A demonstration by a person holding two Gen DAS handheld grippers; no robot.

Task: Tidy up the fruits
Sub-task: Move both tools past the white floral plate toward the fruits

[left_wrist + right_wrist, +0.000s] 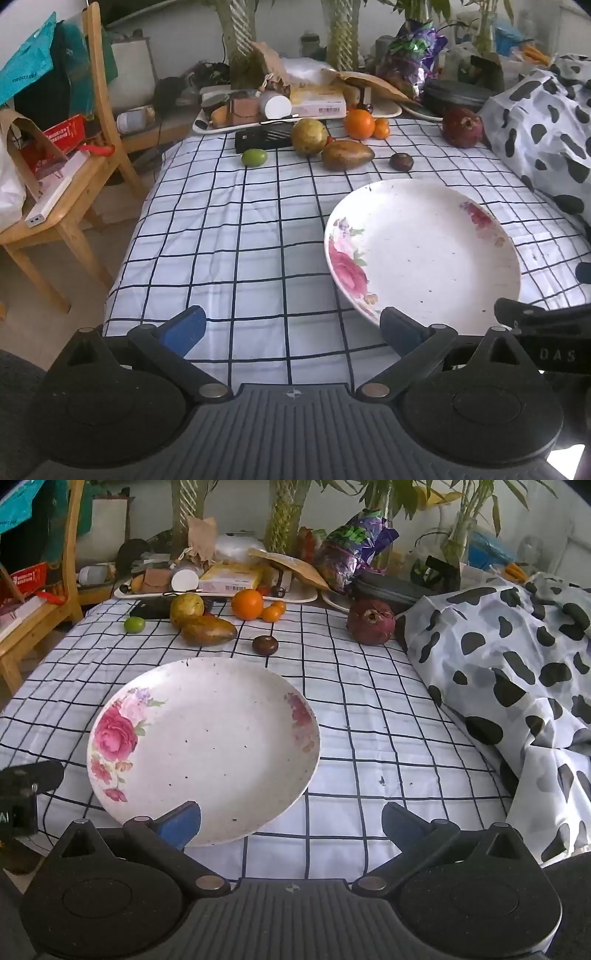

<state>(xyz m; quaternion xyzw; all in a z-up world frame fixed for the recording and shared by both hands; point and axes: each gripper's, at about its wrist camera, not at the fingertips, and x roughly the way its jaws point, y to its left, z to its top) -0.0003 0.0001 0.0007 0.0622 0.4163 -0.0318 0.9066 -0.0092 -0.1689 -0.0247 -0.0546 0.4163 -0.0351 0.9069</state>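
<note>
plate [207, 746] bare | fruits beyond | right gripper [291, 825] fingers spread, holding nothing

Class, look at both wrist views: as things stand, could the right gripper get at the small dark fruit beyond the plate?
Probably yes. The right gripper is open and empty, and the small dark fruit sits alone on the cloth. Only the low plate lies between, so passing over or beside it looks feasible.

Checked tablecloth [236, 236] w/ dark grid lines covers the table. Far edge: white tray [207, 127] crammed w/ misc items, incl. a yellow box [231, 578] w/ barcode and a brown paper bag [201, 535]. Black flat device [264, 139] just in front of tray. Purple snack bag [354, 546] far center-right. Cow-spot cloth [517, 672] heaped at right. Wooden chair [74, 177] at left, holding a red box [62, 134]. Plant stems [242, 29] at back.
</note>
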